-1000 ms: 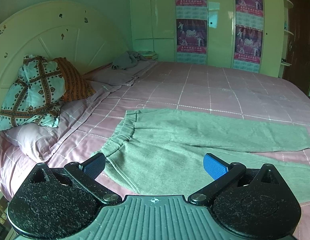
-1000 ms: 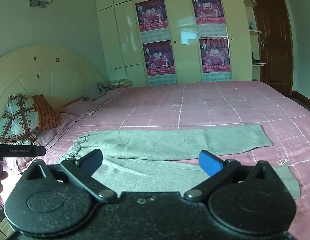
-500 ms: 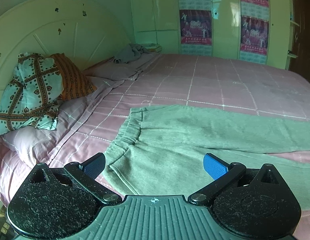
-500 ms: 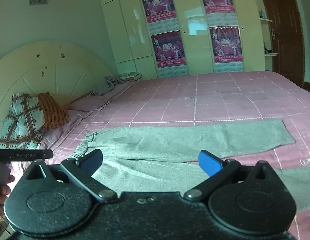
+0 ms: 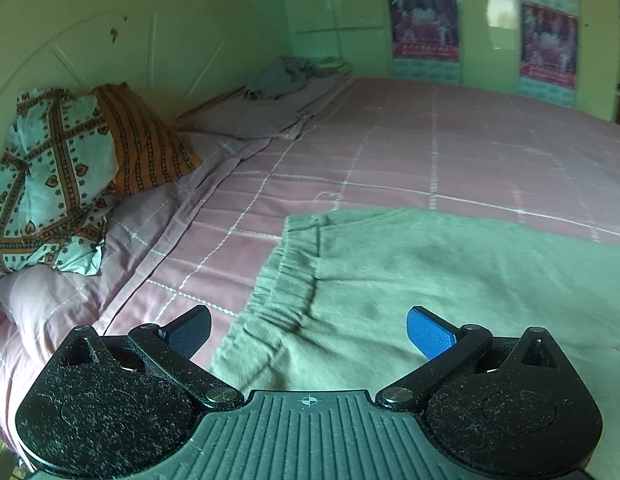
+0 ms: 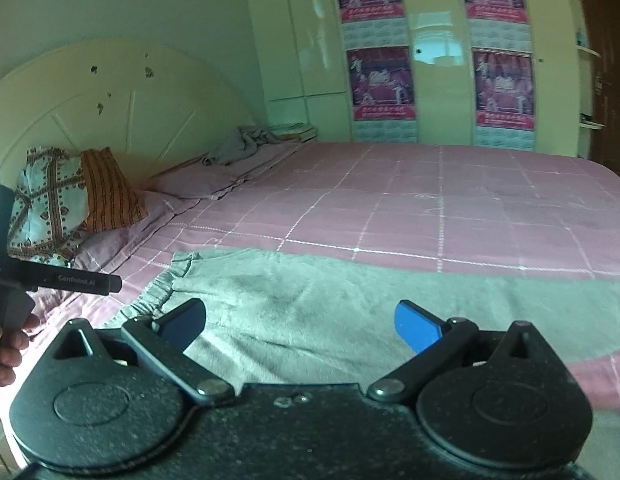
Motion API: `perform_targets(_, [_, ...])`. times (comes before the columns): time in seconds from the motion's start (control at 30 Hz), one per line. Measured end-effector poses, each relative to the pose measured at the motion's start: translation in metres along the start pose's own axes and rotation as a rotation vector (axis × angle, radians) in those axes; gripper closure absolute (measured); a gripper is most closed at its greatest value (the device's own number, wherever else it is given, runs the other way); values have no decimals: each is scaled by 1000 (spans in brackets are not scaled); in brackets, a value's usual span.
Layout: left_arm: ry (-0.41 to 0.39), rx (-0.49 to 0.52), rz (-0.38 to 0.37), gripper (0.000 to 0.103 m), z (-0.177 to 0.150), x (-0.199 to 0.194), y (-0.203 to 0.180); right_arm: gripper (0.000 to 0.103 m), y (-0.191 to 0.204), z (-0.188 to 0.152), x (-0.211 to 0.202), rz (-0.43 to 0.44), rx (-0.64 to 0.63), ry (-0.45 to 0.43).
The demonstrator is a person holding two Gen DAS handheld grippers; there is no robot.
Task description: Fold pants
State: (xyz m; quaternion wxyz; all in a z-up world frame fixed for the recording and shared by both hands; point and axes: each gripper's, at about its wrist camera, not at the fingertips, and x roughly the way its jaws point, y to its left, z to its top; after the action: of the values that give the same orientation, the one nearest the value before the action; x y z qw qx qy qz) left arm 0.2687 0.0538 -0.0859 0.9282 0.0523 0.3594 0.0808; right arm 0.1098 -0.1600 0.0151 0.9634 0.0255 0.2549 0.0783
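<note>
Grey-green pants point(image 5: 430, 272) lie flat on the pink bed, with the elastic waistband point(image 5: 281, 280) toward the pillows and the legs running off to the right. My left gripper point(image 5: 310, 332) is open and empty, just above the waistband's near part. My right gripper point(image 6: 301, 324) is open and empty above the pants point(image 6: 350, 292) near the hip. The left gripper's body point(image 6: 57, 280) shows at the left edge of the right wrist view, held in a hand.
Patterned pillows point(image 5: 57, 176) lean on the cream headboard point(image 5: 109, 40) at the left. A crumpled grey cloth point(image 5: 277, 76) lies at the far head of the pink checked bedspread point(image 5: 450, 152). Cupboards with posters point(image 6: 382, 80) stand behind the bed.
Both grippers have moved forward and down toward the waist end of the pants. The pants now fill more of both views. Both jaws stay open.
</note>
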Motion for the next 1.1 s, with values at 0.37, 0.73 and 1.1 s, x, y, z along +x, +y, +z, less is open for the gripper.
perform_targets(0.37, [92,-47,25,0,33,122,11,3,-1,24,131,82,-57,127])
perform_targets(0.73, [196,-79,-19,24,52,229,14,50,-2,40,260,115,-164,239])
perform_targets(1.1, [237,-25,-94,31,51,266,5,40,-12,54,350,31,-300,335])
